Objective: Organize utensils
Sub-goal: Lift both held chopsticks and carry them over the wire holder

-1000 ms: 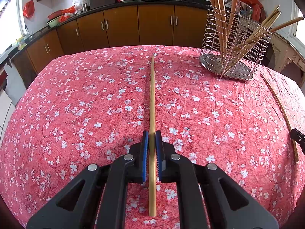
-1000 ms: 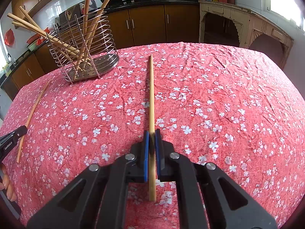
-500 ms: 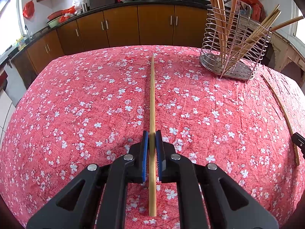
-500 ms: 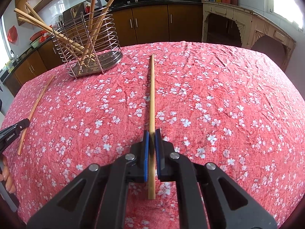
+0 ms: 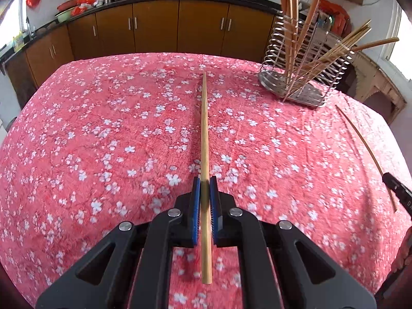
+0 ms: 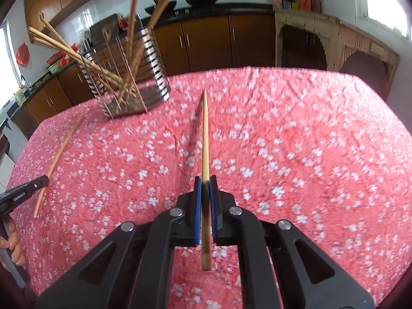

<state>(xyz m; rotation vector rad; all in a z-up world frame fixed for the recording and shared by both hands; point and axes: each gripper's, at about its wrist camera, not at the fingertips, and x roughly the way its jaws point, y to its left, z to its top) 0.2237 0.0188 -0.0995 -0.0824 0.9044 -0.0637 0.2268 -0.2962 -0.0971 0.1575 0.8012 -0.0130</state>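
My left gripper [image 5: 205, 182] is shut on a wooden chopstick [image 5: 204, 134] that points forward over the red flowered tablecloth [image 5: 103, 141]. My right gripper [image 6: 205, 182] is shut on another wooden chopstick [image 6: 205, 139], held above the cloth and pointing forward. A steel wire utensil holder [image 5: 303, 77] with several chopsticks stands at the far right in the left wrist view and at the far left in the right wrist view [image 6: 128, 82]. A loose chopstick [image 5: 365, 149] lies on the cloth beside it; it also shows in the right wrist view [image 6: 58, 157].
Brown kitchen cabinets [image 5: 154, 28] and a dark counter with pans run behind the table. The left gripper's tip [image 6: 28, 188] shows at the right wrist view's left edge; the right gripper's tip [image 5: 397, 191] shows at the left wrist view's right edge.
My right gripper has lifted and moved closer to the utensil holder with its chopstick; the view is blurred by motion. My left gripper has shifted slightly with its chopstick.
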